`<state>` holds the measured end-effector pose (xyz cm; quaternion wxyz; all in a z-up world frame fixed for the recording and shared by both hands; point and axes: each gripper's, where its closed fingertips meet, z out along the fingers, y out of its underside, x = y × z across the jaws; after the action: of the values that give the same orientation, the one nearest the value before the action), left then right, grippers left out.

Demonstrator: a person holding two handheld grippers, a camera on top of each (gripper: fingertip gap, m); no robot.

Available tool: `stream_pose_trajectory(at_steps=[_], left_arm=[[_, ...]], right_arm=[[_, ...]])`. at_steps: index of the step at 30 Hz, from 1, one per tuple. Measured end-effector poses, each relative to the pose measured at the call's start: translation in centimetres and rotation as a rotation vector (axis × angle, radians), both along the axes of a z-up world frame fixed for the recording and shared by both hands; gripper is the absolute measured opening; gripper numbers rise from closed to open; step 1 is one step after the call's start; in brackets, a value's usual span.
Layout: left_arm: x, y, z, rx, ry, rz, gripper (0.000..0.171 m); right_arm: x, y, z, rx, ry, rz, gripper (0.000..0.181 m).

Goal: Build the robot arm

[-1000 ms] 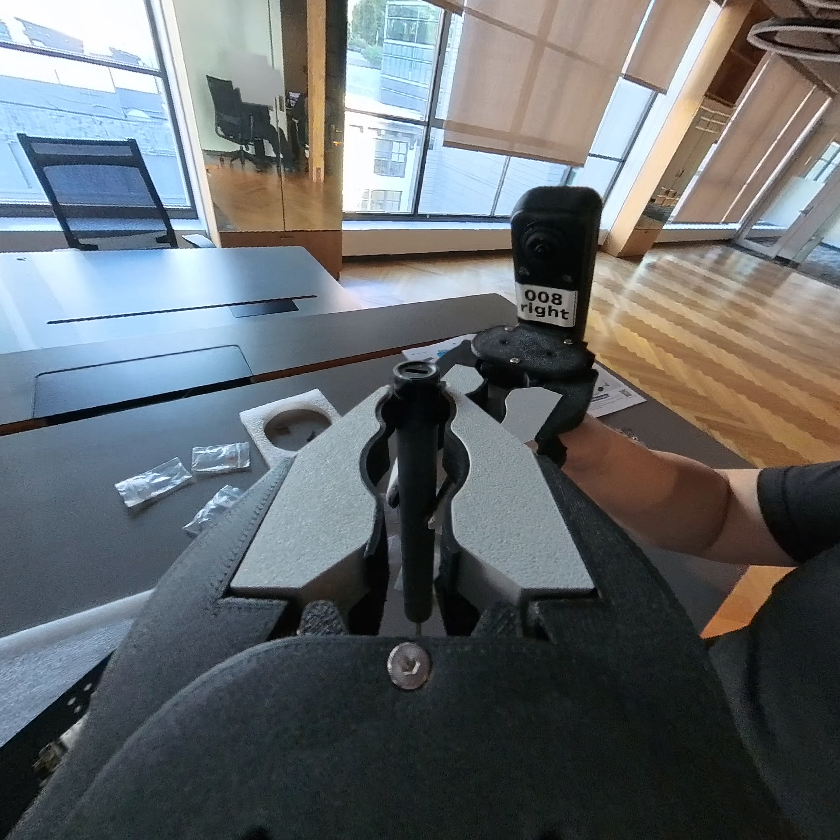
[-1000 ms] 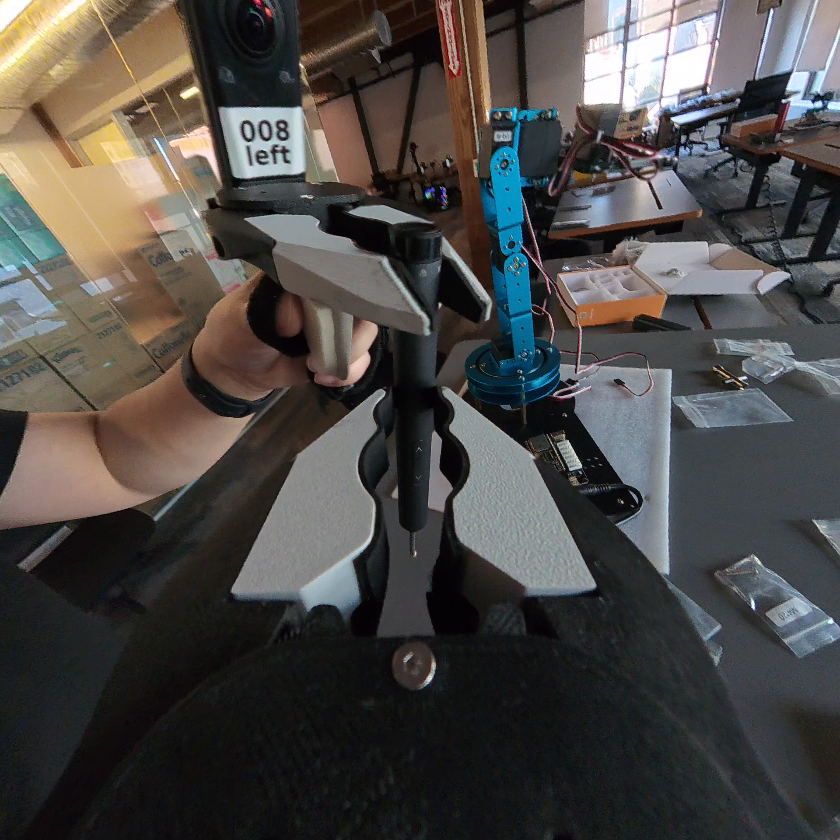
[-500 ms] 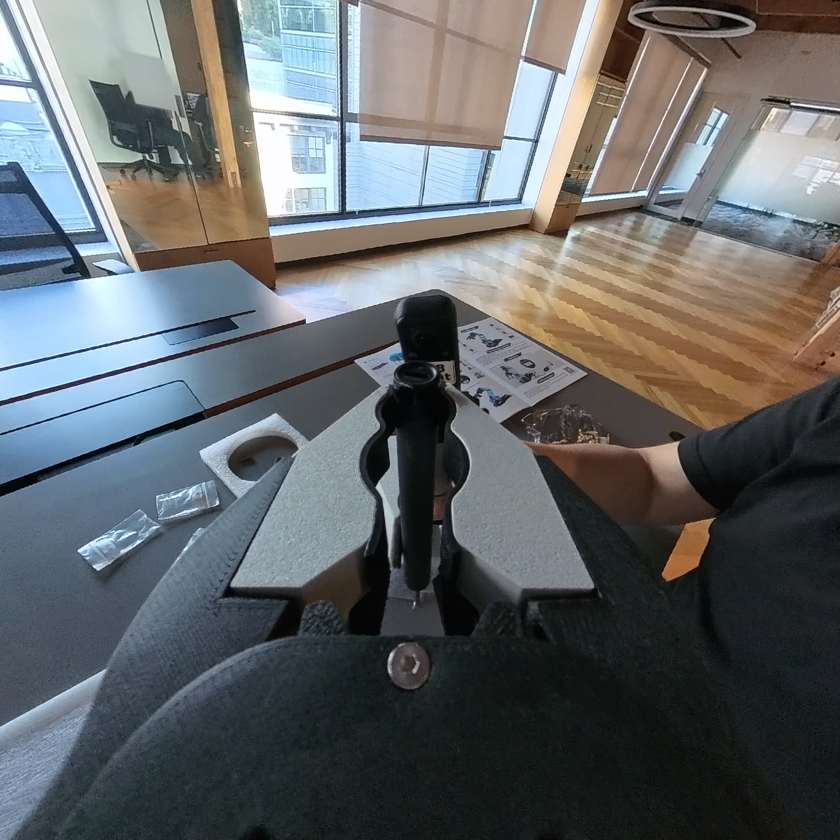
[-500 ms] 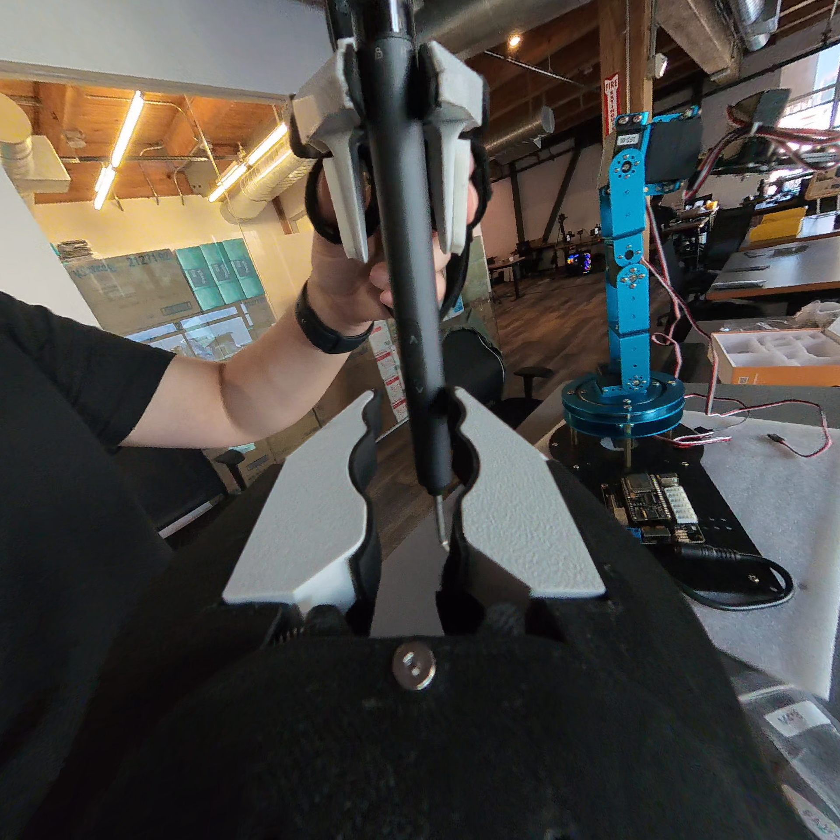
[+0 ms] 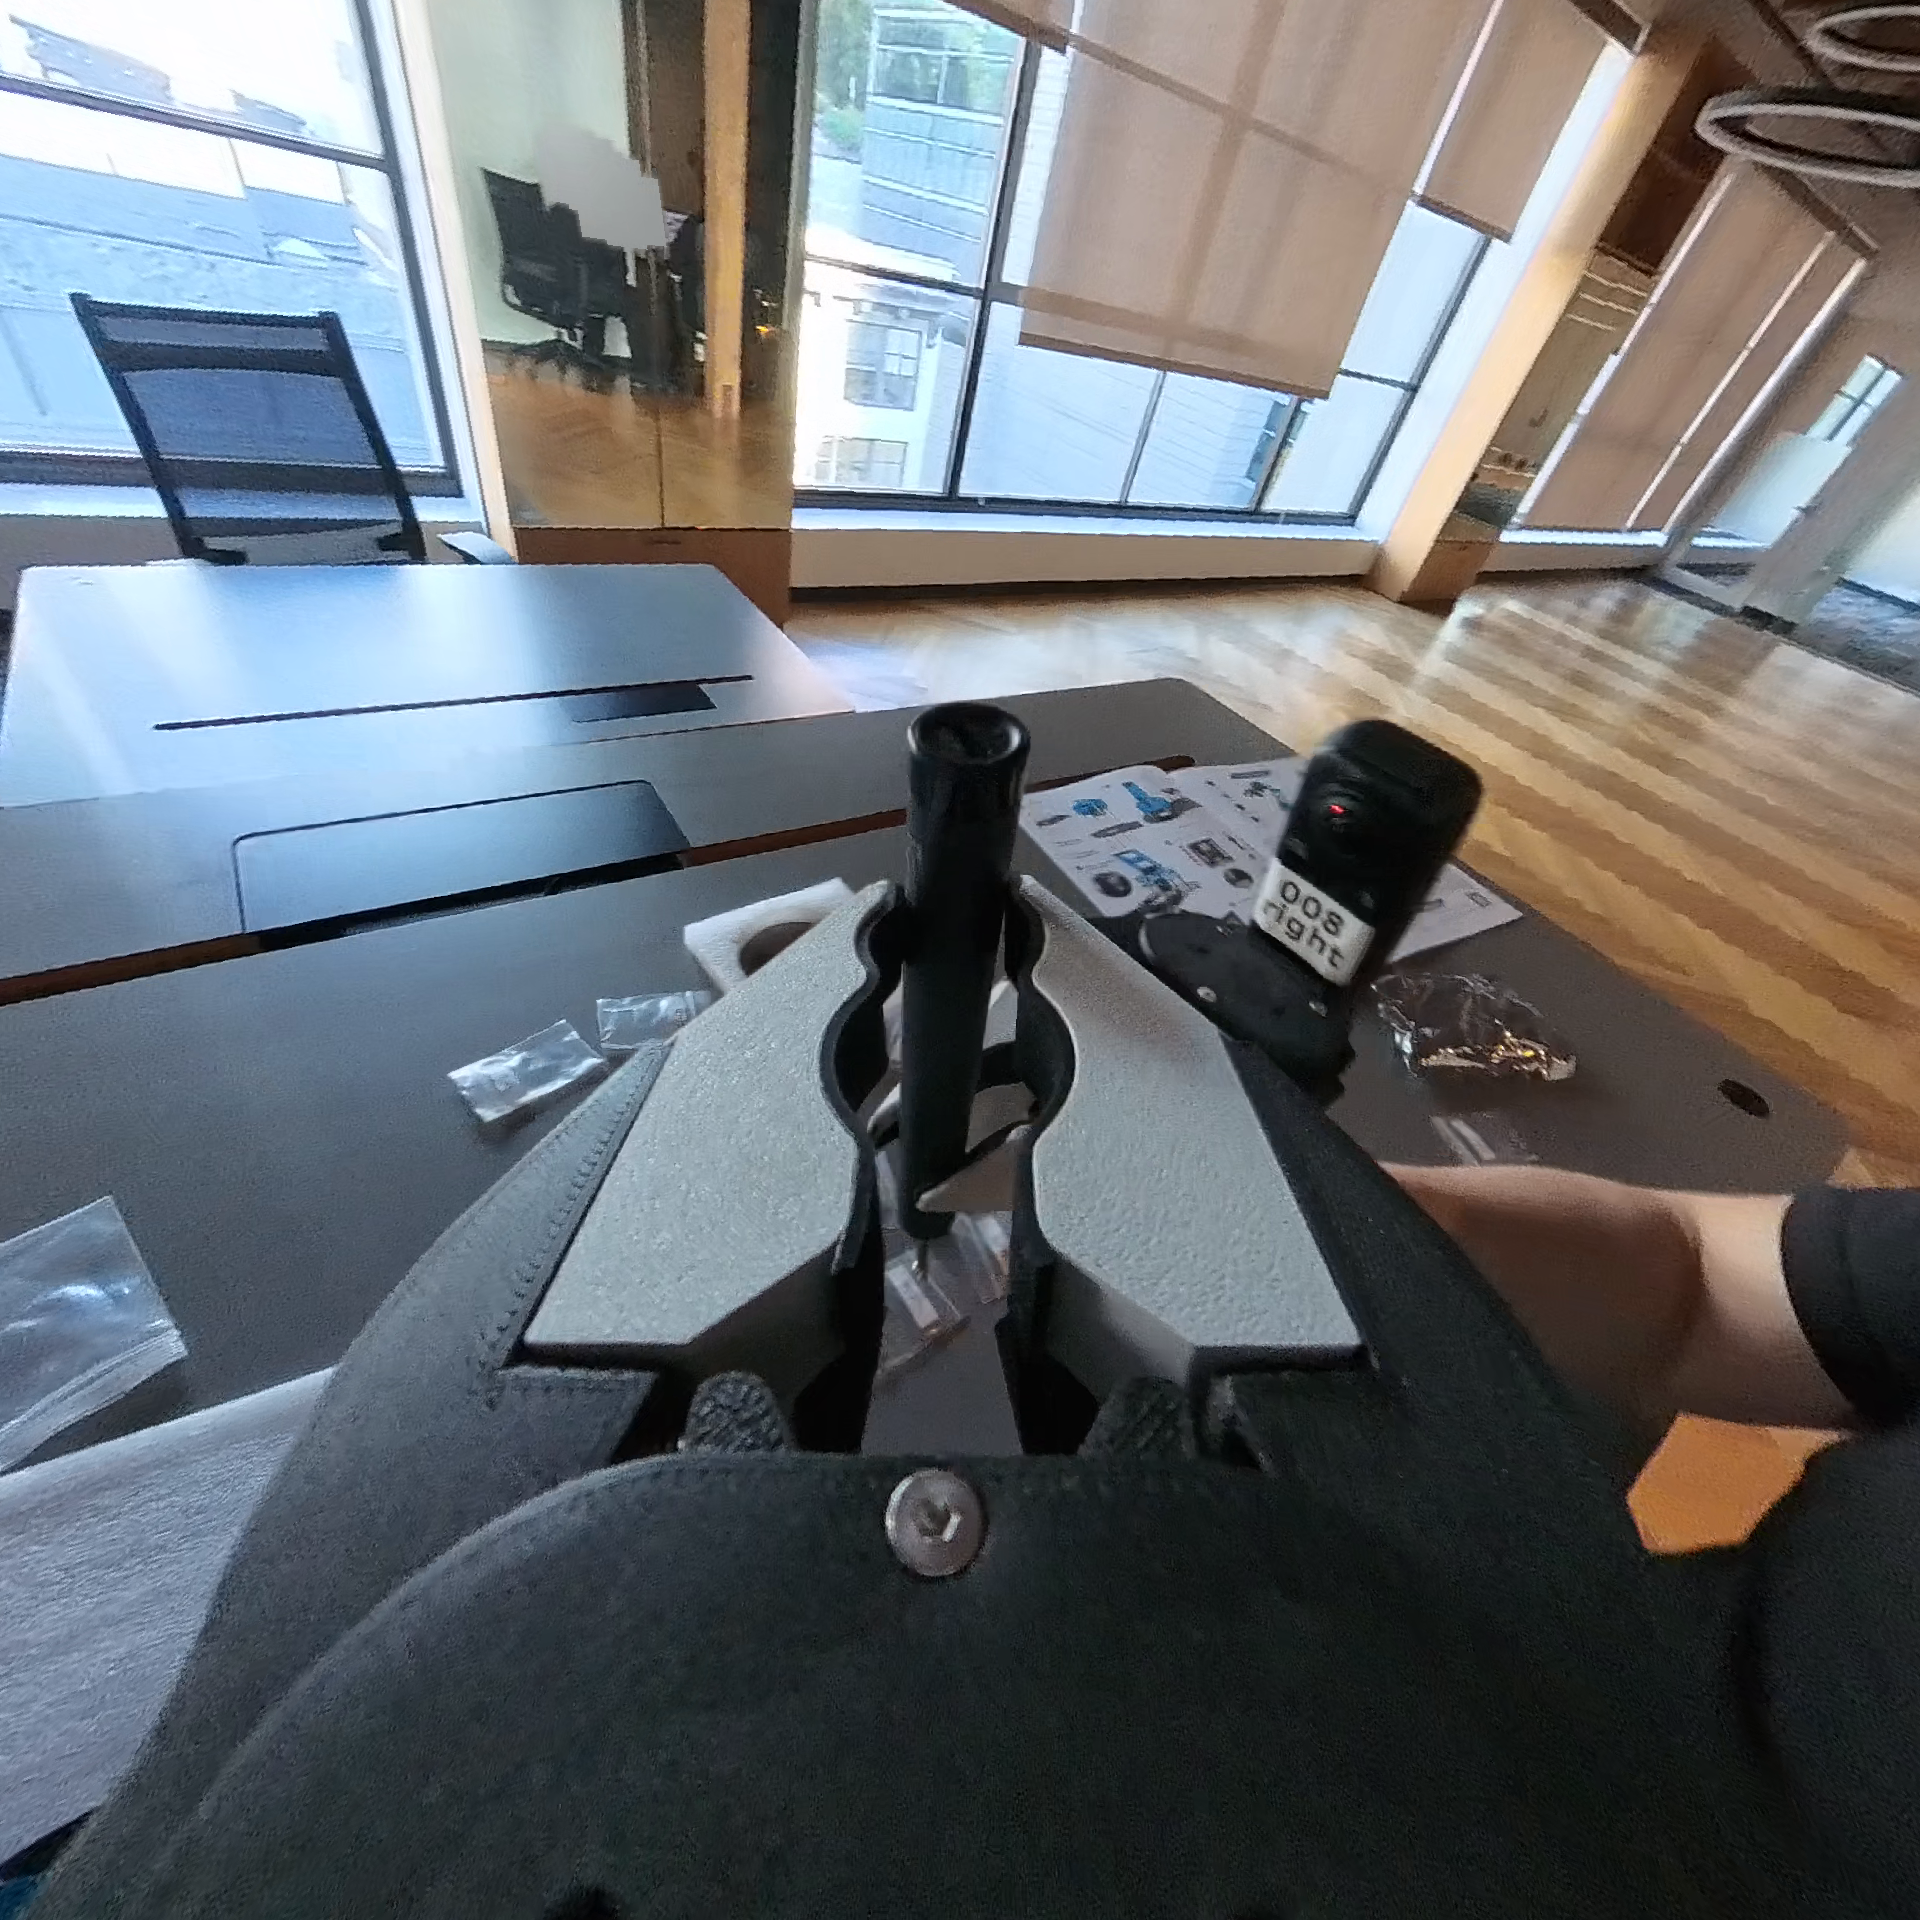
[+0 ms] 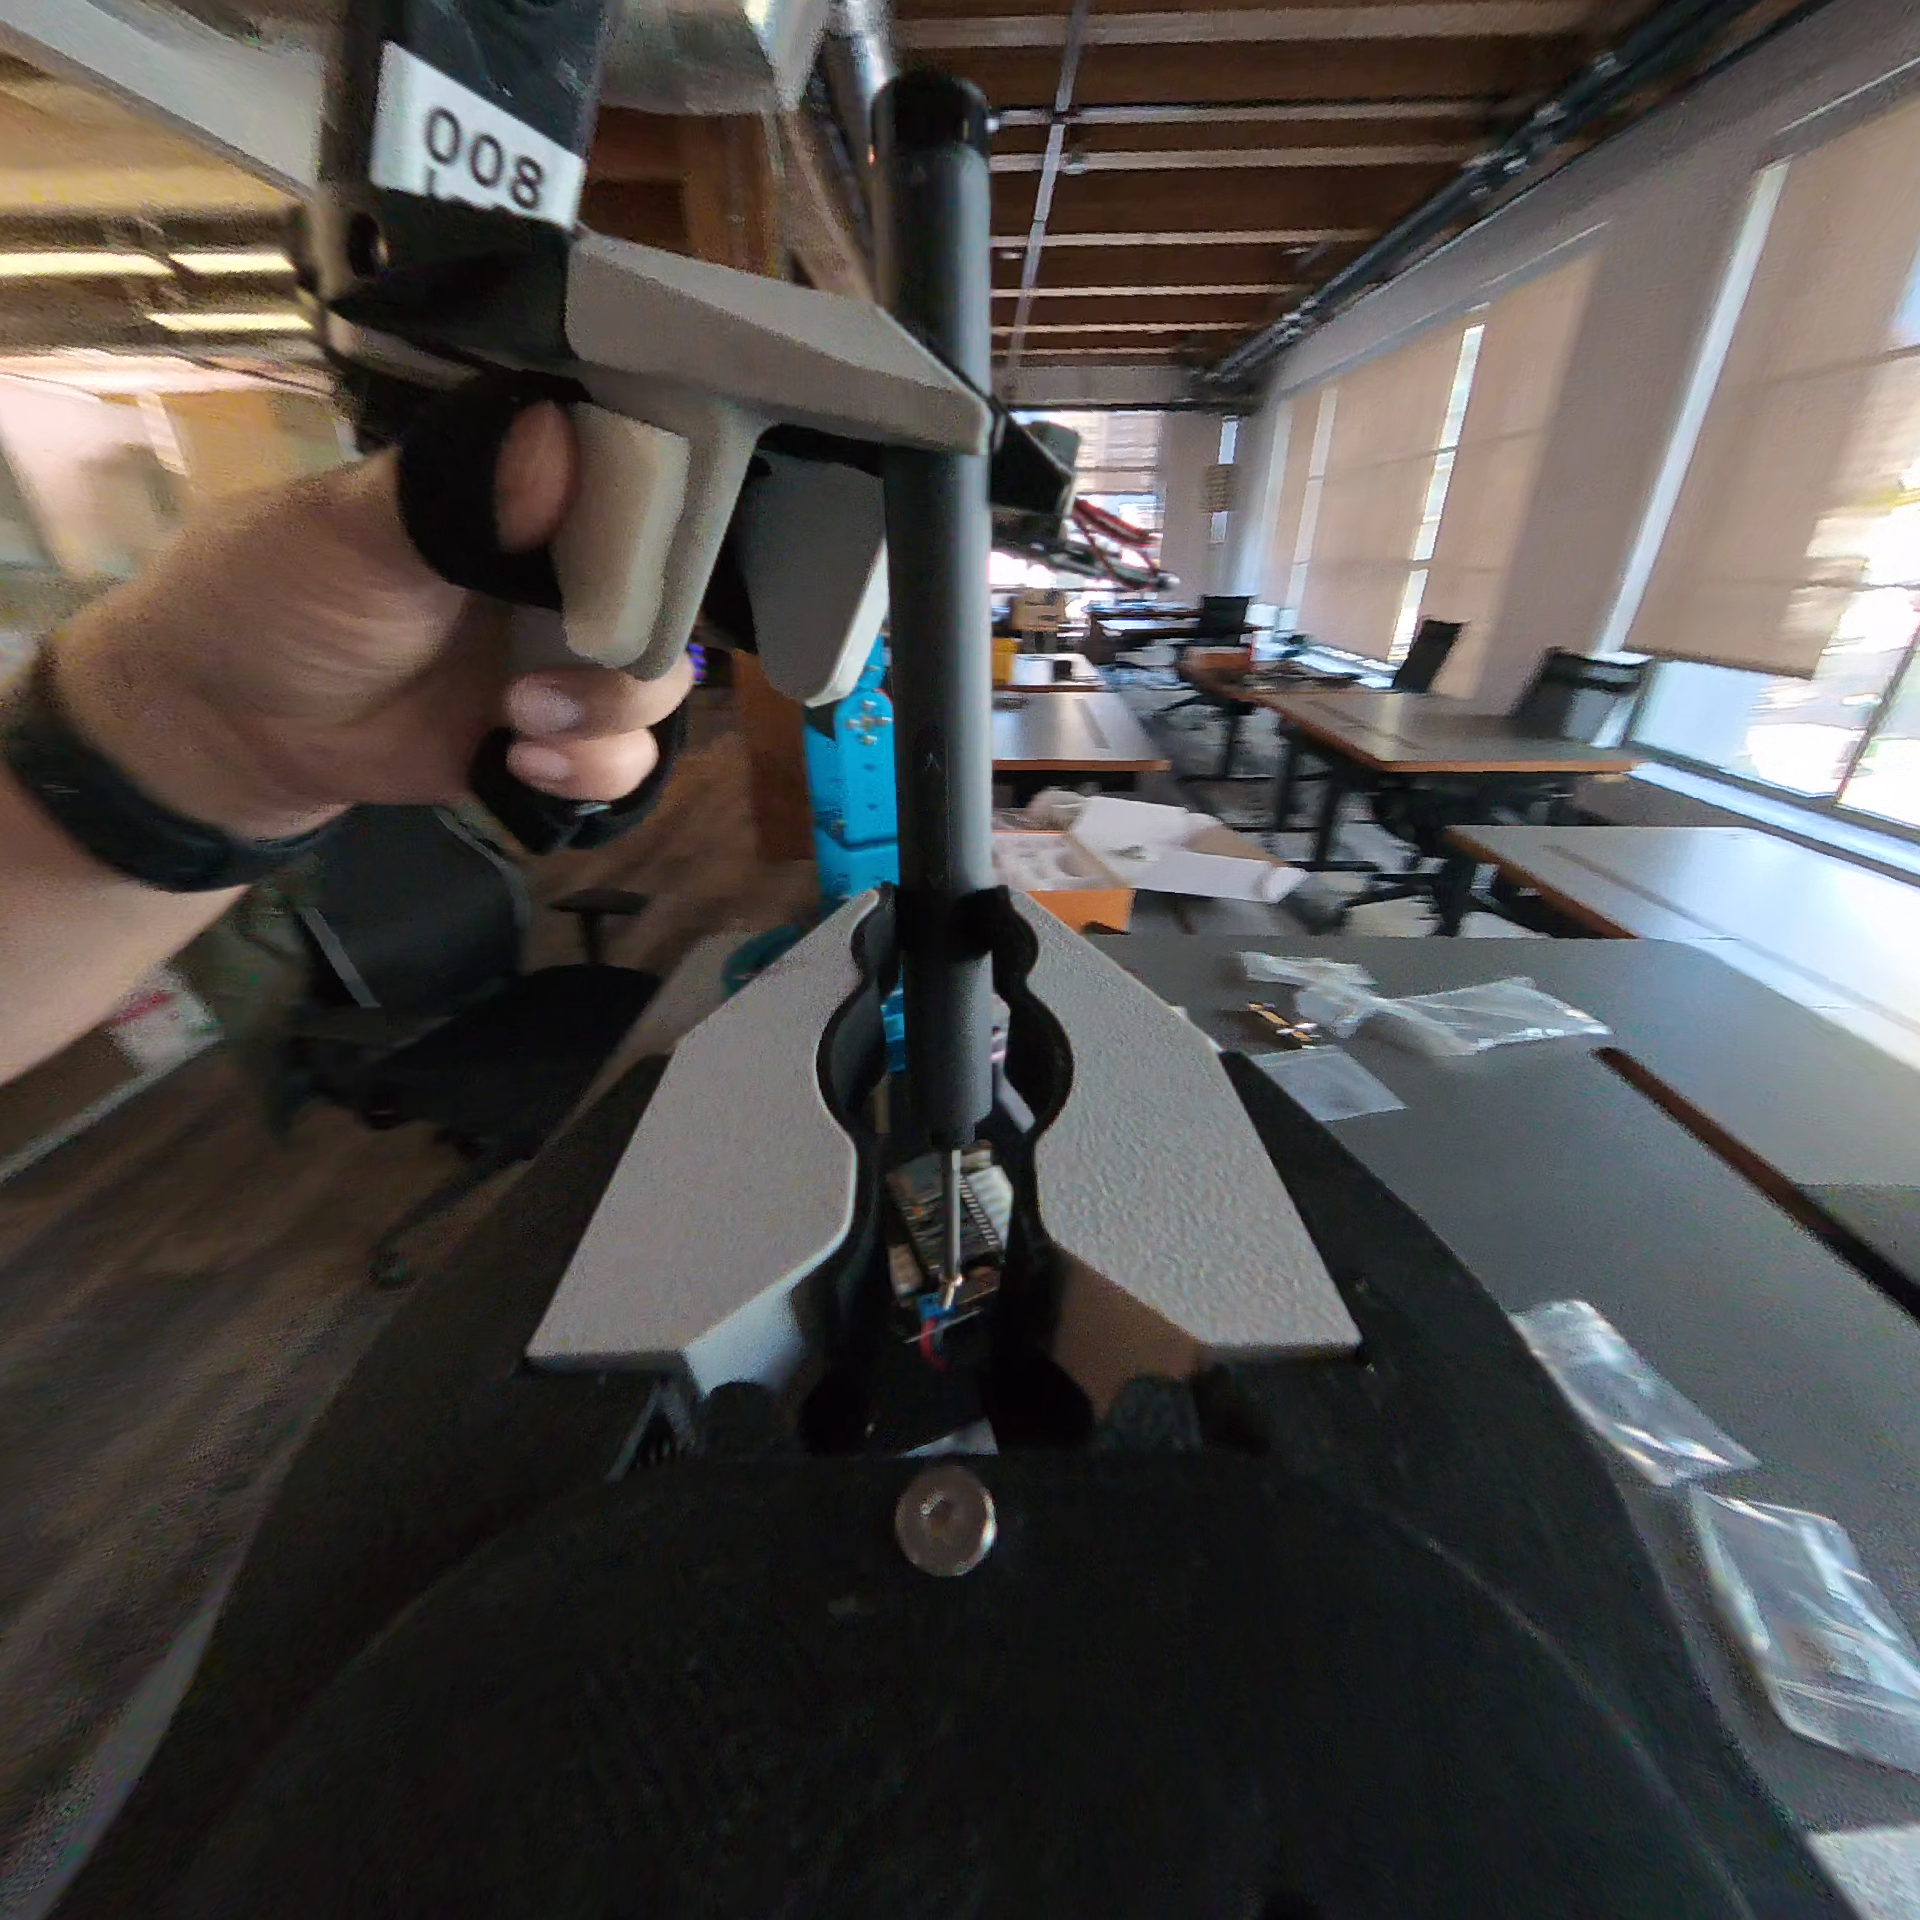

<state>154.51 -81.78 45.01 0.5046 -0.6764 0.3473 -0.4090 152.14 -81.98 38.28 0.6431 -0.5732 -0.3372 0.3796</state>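
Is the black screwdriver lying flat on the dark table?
No, the black screwdriver stands upright above the dark table, pinched between the left gripper fingers.

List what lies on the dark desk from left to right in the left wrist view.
Clear plastic bag → two small clear packets → white foam piece with a round hole → black pen-shaped screwdriver held upright above the desk → printed instruction sheet → crumpled clear wrapper.
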Motion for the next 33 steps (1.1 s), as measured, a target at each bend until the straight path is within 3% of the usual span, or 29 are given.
stream_pose_trajectory(at_steps=[7, 9, 13, 19, 21, 27, 29, 33], left_arm=[[-1.1, 3.8, -2.2, -0.038, -0.039, 0.050, 0.020], [-0.9, 4.2, -2.5, -0.056, -0.055, 0.029, 0.024], [-1.0, 5.4, -3.4, -0.029, -0.003, 0.047, 0.012], [-0.8, 6.0, -4.5, -0.031, 0.080, -0.020, 0.010], [-0.8, 6.1, -4.9, -0.031, 0.114, -0.044, 0.009], [-0.8, 6.3, -5.4, 0.014, 0.197, -0.068, 0.010], [-0.8, 6.1, -5.5, 0.032, 0.203, -0.099, 0.009], [-0.7, 5.9, -5.8, 0.054, 0.232, -0.150, 0.009]], right_arm=[[-1.2, 3.5, -2.3, 0.036, -0.104, -0.230, 0.015], [-1.6, 3.9, -2.8, 0.031, -0.125, -0.235, 0.015], [-2.3, 4.9, -3.7, 0.005, -0.138, -0.210, 0.015], [-2.9, 4.9, -4.6, -0.042, -0.109, -0.006, 0.015], [-3.0, 4.3, -4.7, -0.041, -0.111, 0.112, 0.025], [-2.4, 4.2, -6.3, -0.158, -0.207, 0.359, 0.032], [-2.9, 4.1, -6.5, -0.227, -0.184, 0.468, 0.045], [-3.2, 4.5, -6.4, -0.187, -0.160, 0.517, 0.027]])
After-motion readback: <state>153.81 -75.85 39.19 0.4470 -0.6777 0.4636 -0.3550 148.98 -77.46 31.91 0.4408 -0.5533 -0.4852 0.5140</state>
